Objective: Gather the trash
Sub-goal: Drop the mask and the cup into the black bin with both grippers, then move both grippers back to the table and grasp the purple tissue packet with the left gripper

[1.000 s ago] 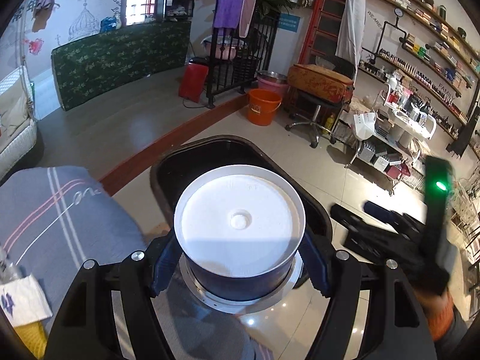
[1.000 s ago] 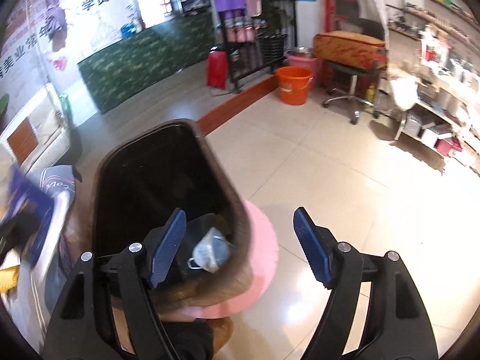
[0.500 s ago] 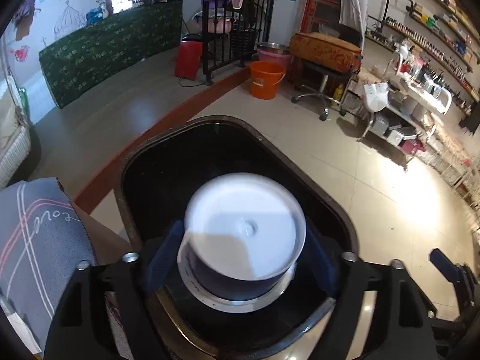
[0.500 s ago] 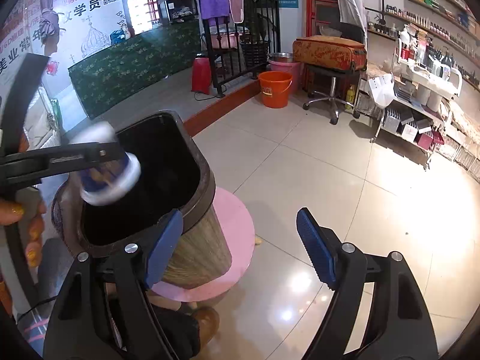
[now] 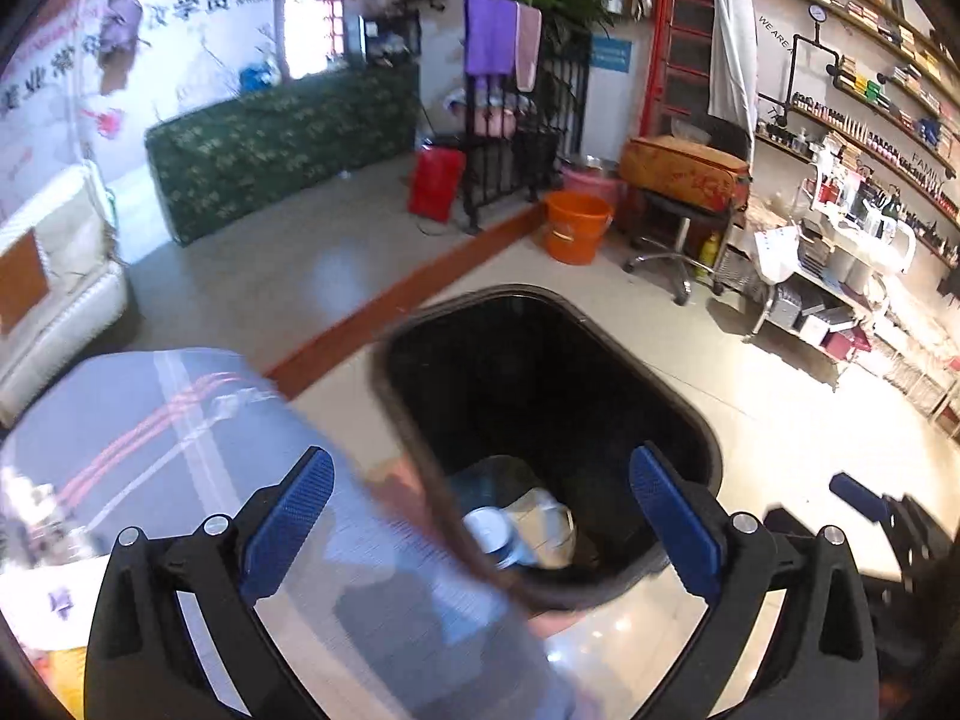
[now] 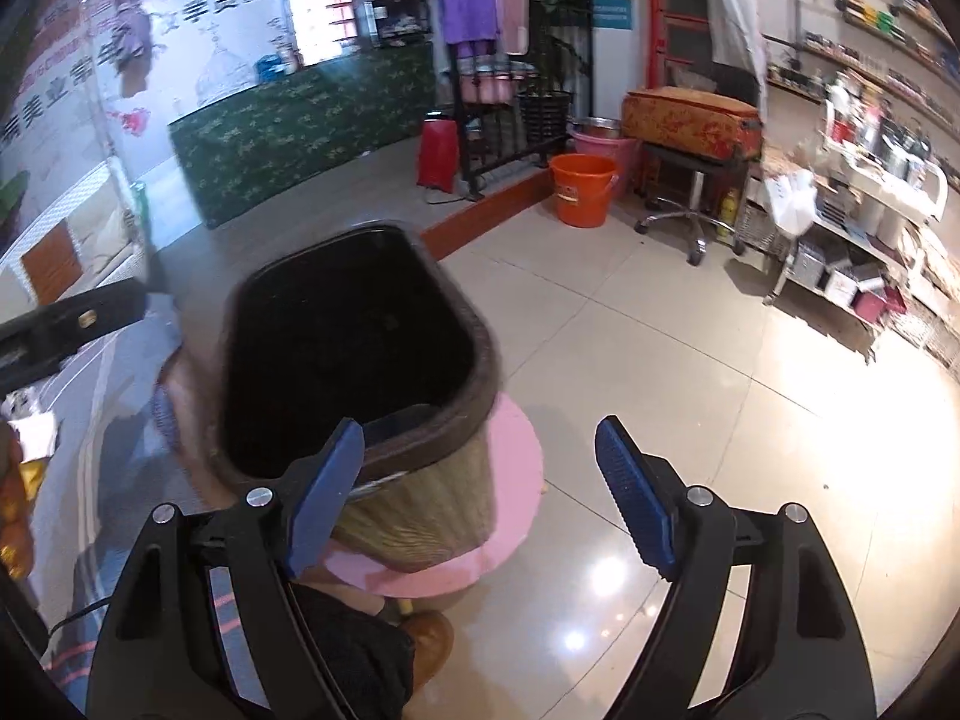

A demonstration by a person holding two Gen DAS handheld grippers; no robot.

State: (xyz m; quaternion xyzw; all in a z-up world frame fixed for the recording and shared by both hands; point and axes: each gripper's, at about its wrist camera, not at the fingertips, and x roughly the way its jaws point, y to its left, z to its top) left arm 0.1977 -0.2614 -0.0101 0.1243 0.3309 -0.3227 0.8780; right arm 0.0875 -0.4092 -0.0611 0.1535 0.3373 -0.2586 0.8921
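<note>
The dark bin (image 5: 660, 387) with a woven outer wall stands below my left gripper (image 5: 480, 459). Its jaws are opening wide, with nothing pressed between the blue pads. Deep in the bin lies a blue cup with a white lid (image 5: 489, 531), next to a crumpled white mask (image 5: 546, 516). My right gripper (image 6: 480, 425) is open and empty, hovering at the near right side of the bin (image 6: 483, 354). Its left finger (image 6: 327, 480) overlaps the bin's near rim in the picture. The left gripper's black arm (image 6: 72, 318) shows at the left edge of the right wrist view.
The bin rests on a round pink stool (image 6: 516, 480) on the glossy tiled floor. A grey-blue striped cloth (image 5: 150, 420) covers a surface left of the bin, with a white packet (image 5: 48, 600) on it. An orange bucket (image 5: 576, 228), a swivel stool (image 5: 672, 240) and shelving stand farther off.
The left gripper let go of the white-lidded cup, which dropped into the bin. Its jaws spread wide and it drew back toward the left. The right gripper shifted only slightly.
</note>
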